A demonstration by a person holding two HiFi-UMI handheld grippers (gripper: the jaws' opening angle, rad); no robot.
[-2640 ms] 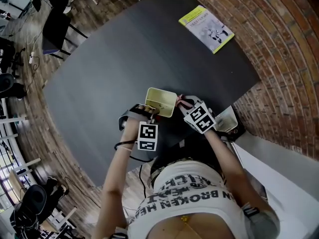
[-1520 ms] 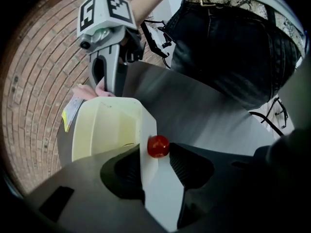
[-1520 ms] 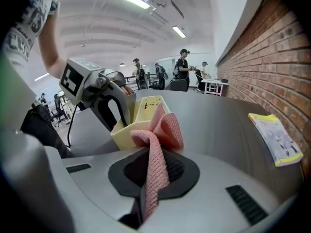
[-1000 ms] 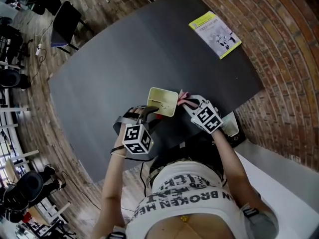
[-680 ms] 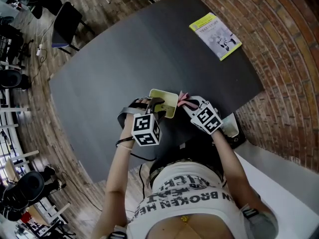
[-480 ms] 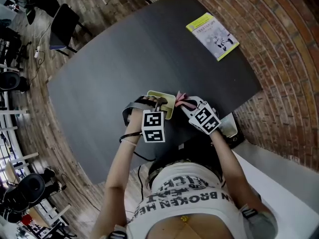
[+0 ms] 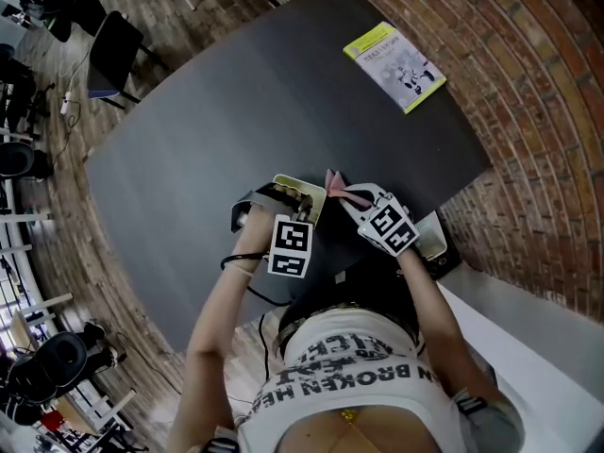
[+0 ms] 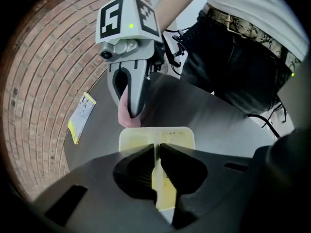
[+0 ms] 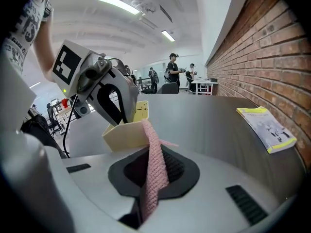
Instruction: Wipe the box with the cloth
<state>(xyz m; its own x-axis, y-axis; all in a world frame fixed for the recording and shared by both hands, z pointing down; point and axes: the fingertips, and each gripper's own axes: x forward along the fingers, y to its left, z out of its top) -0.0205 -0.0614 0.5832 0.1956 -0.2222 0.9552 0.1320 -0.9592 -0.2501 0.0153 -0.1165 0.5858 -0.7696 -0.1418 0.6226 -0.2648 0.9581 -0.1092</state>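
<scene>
A pale yellow open box [image 7: 288, 190] sits near the front edge of the dark table [image 7: 226, 102]. My left gripper [image 7: 294, 208] points steeply down over it. Its jaws are closing, and the box's thin wall [image 8: 156, 174] stands between the pads, pinched. In the right gripper view the box [image 9: 124, 134] looks tipped up toward the left gripper [image 9: 116, 108]. My right gripper [image 7: 345, 196] sits just right of the box, shut on a pink knitted cloth [image 9: 154, 176]. The cloth's free end [image 7: 332, 181] reaches the box's right rim.
A yellow-edged booklet [image 7: 394, 57] lies at the table's far right, by the curved brick wall [image 7: 528, 111]. A pale device [image 7: 429, 242] sits at the table's near right corner. Chairs [image 7: 104, 50] stand on the wooden floor beyond the left edge.
My left gripper came in from the box's left side, rolled, and its jaws closed on the box's wall. The right gripper stayed put with the cloth.
</scene>
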